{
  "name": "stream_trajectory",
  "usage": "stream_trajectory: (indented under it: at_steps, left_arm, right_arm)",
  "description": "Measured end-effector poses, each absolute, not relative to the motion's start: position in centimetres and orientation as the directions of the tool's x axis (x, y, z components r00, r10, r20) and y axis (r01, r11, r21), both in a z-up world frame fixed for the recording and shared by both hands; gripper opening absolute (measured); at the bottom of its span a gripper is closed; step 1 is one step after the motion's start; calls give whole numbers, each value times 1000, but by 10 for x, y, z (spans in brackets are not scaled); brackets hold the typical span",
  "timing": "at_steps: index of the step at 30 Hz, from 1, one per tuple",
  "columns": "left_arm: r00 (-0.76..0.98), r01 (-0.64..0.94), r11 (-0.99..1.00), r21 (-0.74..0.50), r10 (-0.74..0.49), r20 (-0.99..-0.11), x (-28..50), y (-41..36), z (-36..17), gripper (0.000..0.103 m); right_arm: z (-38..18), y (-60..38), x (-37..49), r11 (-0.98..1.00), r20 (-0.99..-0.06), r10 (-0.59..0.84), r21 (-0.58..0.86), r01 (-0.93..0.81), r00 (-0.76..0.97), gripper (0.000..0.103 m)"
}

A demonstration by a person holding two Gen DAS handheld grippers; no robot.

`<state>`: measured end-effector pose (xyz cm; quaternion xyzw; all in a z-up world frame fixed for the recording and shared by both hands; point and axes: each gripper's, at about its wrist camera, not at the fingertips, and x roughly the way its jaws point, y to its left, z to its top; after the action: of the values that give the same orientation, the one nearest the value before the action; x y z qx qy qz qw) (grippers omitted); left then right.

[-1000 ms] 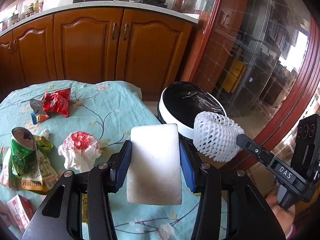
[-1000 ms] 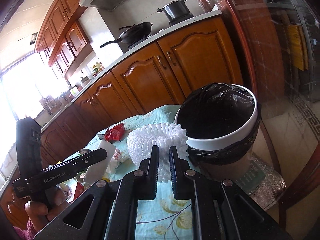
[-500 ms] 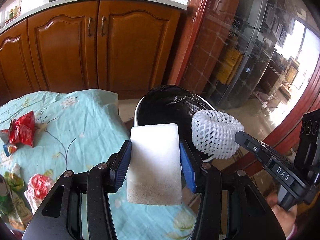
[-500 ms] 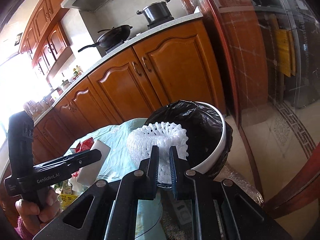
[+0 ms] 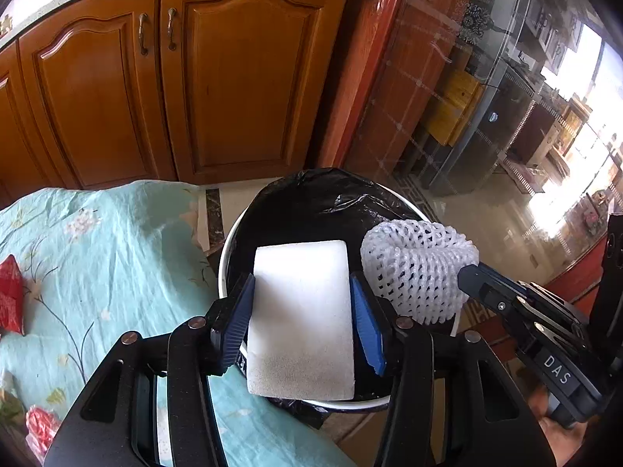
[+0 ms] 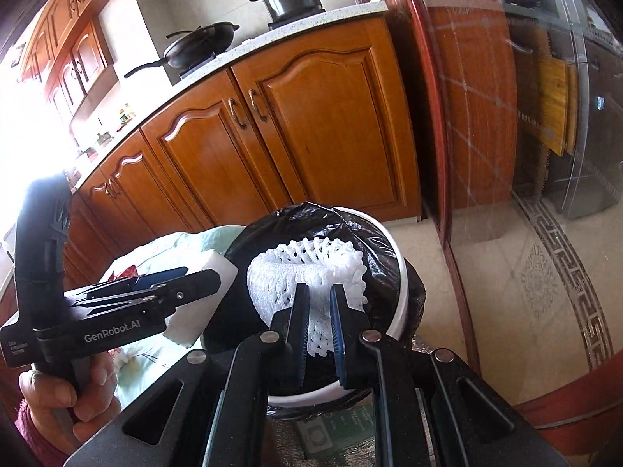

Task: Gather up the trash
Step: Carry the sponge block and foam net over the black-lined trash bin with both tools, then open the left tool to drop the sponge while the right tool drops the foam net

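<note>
My left gripper (image 5: 300,286) holds a white foam block (image 5: 301,311) between its blue pads, over the open mouth of a white bin (image 5: 222,260) lined with a black bag. Its jaws are opening, and the pads still touch the block's sides. My right gripper (image 6: 319,292) is shut on a white foam fruit net (image 6: 311,268), which also hangs over the bin (image 6: 401,284). In the left wrist view the net (image 5: 416,268) sits just right of the block. In the right wrist view the left gripper (image 6: 202,278) is at the left, held by a hand.
A table with a light blue flowered cloth (image 5: 97,253) stands left of the bin. On it lie a red wrapper (image 5: 9,299) and a crumpled red-and-white piece (image 5: 39,424). Wooden kitchen cabinets (image 5: 194,78) are behind, and a red-framed glass door (image 5: 467,116) is at the right.
Both grippers have moved from above the table to over the bin's mouth, carrying the foam block and the net. The table's litter has slid off to the left.
</note>
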<state>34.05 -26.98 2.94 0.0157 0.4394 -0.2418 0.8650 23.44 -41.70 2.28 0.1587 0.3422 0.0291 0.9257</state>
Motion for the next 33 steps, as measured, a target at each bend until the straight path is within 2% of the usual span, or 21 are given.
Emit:
stream_trajectory:
  at_steps: [3,4,5,8,10,18,23,25,33]
  left_arm:
    - [481,431,882,-193,-405,-777,344,-272,24,52]
    - [477,429,882,-195,-405,-780,345,-272,22,52]
    - [473,425,883,-200,-405,-782,347,-274,21,56]
    - [472,415,883,-220,-416,-777,349,-272,20,66]
    - [479,411,884,-223,-418,-772,346,-269,21,66]
    - [537,378,896,-232,-416,-734,318,-231,35,66]
    - [566,333,908,-255,-408,-716,294,-195,37,66]
    - [581,310,915,-258,-397,-711,283,-179,37,66]
    - [640,213,943,-256,-333,-692,242,-115,38,66]
  right_arm:
    - [19,-419,239,943,-634,173,327,59,754,16]
    - [17,-420,240,939,-635,181,338,59,751,20]
    - [15,-422,241,935,-636,189,349,60,748,27]
    - [11,-425,242,927,-632,198,368,65,749,35]
    - [11,-426,241,922,-625,205,381,64,753,38]
    - [20,-423,223,915,-589,202,399,64,782,40]
    - [21,-407,207,903,-563,235,427,36,792,57]
    - [21,-397,201,898,-557,254,439,21,791,60]
    - [19,-346,188,885,-547,332,464,-52,769,63]
